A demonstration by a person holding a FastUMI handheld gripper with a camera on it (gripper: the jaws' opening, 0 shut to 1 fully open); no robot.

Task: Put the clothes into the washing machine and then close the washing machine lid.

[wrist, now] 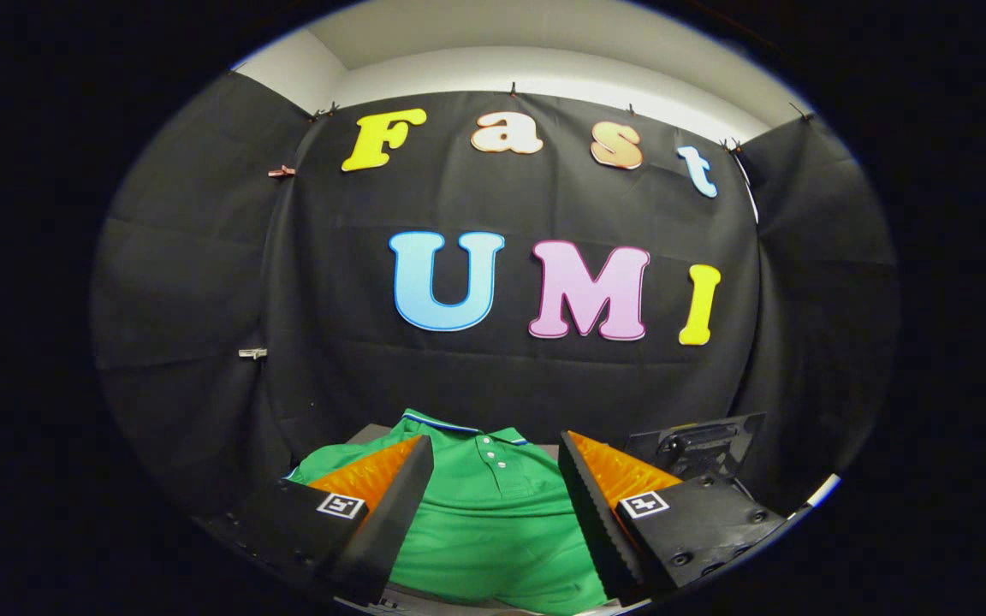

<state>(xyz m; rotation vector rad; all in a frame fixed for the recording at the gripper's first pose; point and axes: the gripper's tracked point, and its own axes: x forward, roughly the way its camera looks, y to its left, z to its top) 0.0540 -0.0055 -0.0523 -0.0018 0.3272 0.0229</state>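
a: where is the shirt?

b: the green polo shirt (493, 513) lies flat just ahead of the gripper (495, 505), and its body shows in the gap between the two fingers. it rests on a pale grey surface (366, 433), a strip of which shows at 11 o'clock from the shirt's middle.

a: which way does it point?

b: its long axis runs straight away from the fingers, from 6 towards 12 o'clock. the collar is at the far end, at 12 o'clock, and the body runs back towards the fingers.

a: and the claw?

b: wide apart. the fingers stand to either side of the shirt, one at 9 o'clock of the placket, one at 3 o'clock. whether either touches the cloth i cannot tell. nothing is pinched between them.

a: what is it made of, by the look?

b: soft knit cloth, smooth with a few shallow folds. the collar is ribbed, with a white and dark stripe along its edge, and the placket has small pale buttons. the inner faces of the fingers are ridged, wedge-shaped pads.

a: anything else?

b: a dark hard part (698, 441) sits at 2 o'clock from the shirt, beyond the right finger. black cloth wall (544, 385) hangs behind.
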